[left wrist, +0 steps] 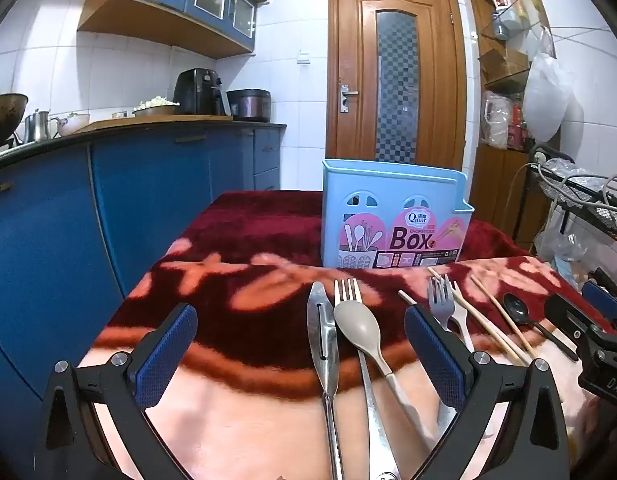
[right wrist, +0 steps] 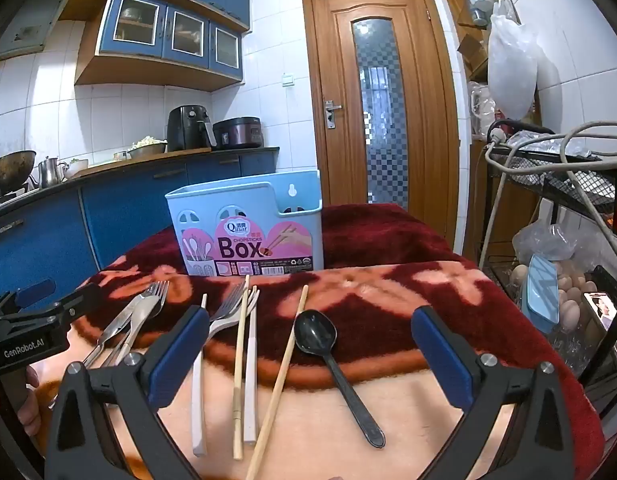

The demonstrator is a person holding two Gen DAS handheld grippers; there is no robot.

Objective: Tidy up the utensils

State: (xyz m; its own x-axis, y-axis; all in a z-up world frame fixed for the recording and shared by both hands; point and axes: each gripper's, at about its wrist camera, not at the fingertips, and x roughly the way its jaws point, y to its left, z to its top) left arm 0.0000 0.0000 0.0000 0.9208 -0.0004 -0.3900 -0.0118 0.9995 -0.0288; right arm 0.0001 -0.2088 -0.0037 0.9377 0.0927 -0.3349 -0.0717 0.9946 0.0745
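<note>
Both tools, left tool (left wrist: 300,344) and right tool (right wrist: 310,348), are spread wide, holding nothing (spoons, forks, chopsticks all lie loose); blue box (right wrist: 244,228) looks empty.

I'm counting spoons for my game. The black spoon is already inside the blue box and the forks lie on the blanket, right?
Not quite. The black spoon lies on the blanket too, in front of the blue box, as the right wrist view shows. The forks do lie on the blanket.

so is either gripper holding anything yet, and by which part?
Nothing held. Left gripper and right gripper are both open above the utensils lying on the blanket.
</note>
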